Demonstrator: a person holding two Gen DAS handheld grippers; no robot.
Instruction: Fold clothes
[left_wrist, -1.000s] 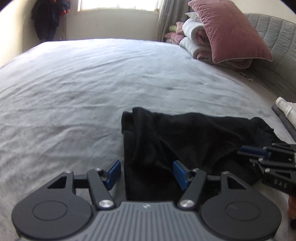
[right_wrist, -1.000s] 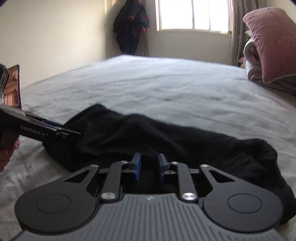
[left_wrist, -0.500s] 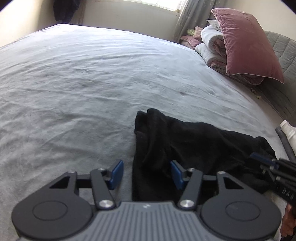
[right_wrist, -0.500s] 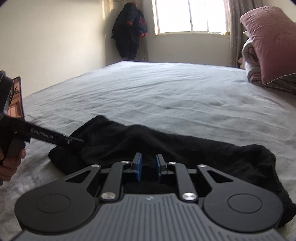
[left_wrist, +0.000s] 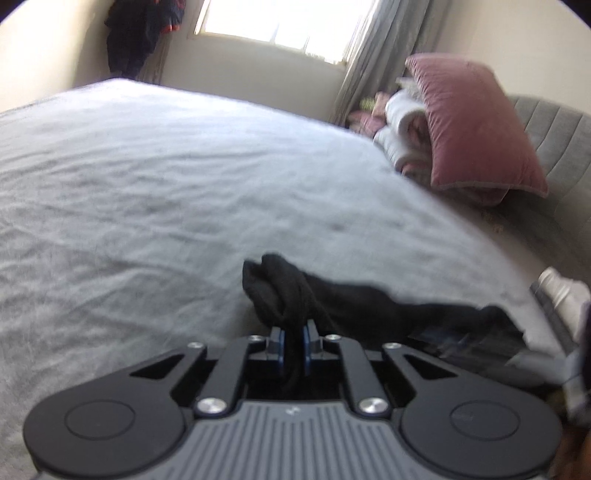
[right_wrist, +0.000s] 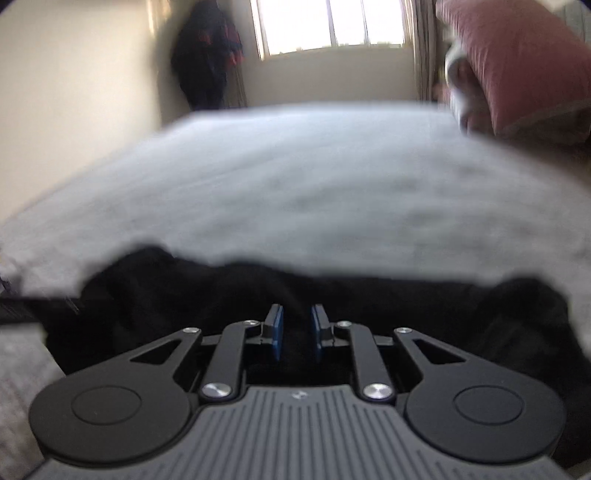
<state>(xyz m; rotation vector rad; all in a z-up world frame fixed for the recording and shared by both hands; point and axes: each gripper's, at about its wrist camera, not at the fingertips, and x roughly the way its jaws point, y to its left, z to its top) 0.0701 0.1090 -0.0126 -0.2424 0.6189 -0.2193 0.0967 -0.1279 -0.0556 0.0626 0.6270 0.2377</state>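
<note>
A black garment (left_wrist: 369, 306) lies bunched along the near edge of the grey bed (left_wrist: 184, 184). In the left wrist view my left gripper (left_wrist: 293, 338) is shut on its left end, and a twisted fold rises from between the blue pads (left_wrist: 280, 341). The right wrist view is blurred. There the black garment (right_wrist: 406, 306) spreads across the lower frame, and my right gripper (right_wrist: 296, 325) is pinched on the fabric, its pads a narrow gap apart. The other gripper's dark, blurred body (left_wrist: 469, 347) shows over the cloth's right end in the left wrist view.
A pink pillow (left_wrist: 476, 125) leans on folded blankets (left_wrist: 402, 136) by the grey padded headboard (left_wrist: 554, 140) at the right. A dark jacket (left_wrist: 136, 33) hangs in the far corner next to the window. A white object (left_wrist: 561, 291) lies at the bed's right edge.
My left gripper, open over the garment's left edge before, has shut on it and gathered it into a fold. Both views have tilted up and blurred. The right gripper stays pinched.
</note>
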